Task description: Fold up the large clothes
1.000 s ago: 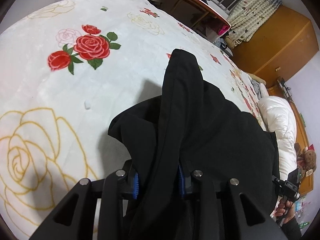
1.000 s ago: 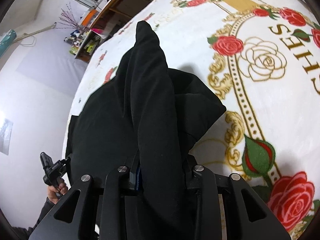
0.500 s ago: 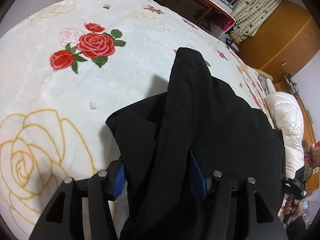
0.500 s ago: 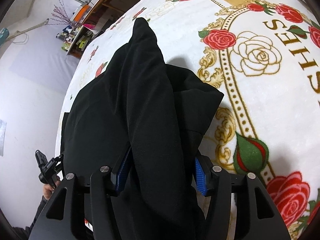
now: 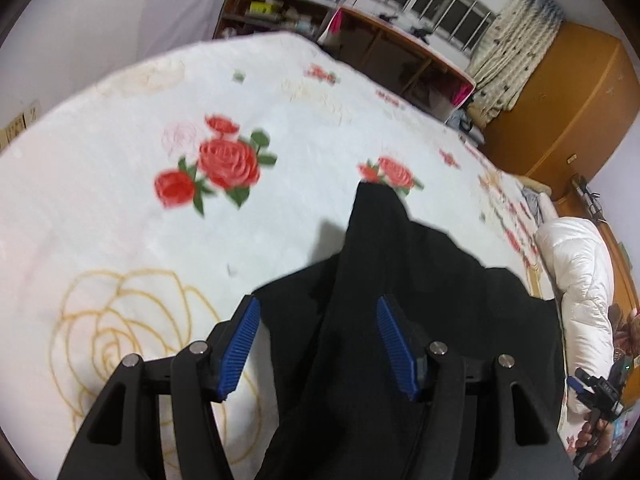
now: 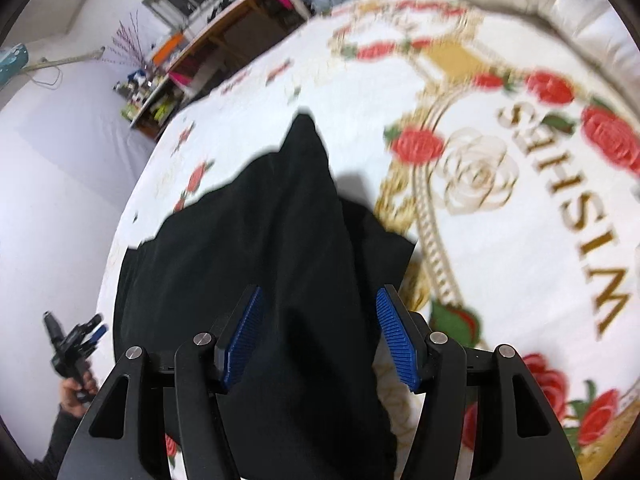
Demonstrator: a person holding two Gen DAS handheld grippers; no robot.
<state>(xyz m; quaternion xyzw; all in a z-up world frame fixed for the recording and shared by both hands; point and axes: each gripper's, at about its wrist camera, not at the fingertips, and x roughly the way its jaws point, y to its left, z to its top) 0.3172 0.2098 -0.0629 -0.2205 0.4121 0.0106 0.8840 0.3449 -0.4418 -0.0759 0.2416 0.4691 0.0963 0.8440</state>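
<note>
A large black garment (image 5: 420, 280) lies bunched on the white rose-print blanket (image 5: 120, 200), with one raised fold running away from me. My left gripper (image 5: 317, 300) hovers above its near edge, blue pads apart and clear of the cloth. In the right wrist view the same garment (image 6: 260, 220) spreads over the blanket (image 6: 520, 220). There my right gripper (image 6: 320, 290) has its jaws opening, the fold lying loose below and between the pads. Each view also catches the other gripper in a hand: the right one (image 5: 600, 390) and the left one (image 6: 72, 344).
A white quilted duvet (image 5: 580, 280) is heaped along the bed's far side. Past the bed stand a wooden desk (image 5: 400, 52), a cluttered shelf (image 5: 272, 4) and an orange-brown wardrobe (image 5: 560, 100). Bare blanket stretches left of the garment.
Both grippers have gone from shut on the garment's fold to open. They have lifted away, and the cloth now rests on the bed.
</note>
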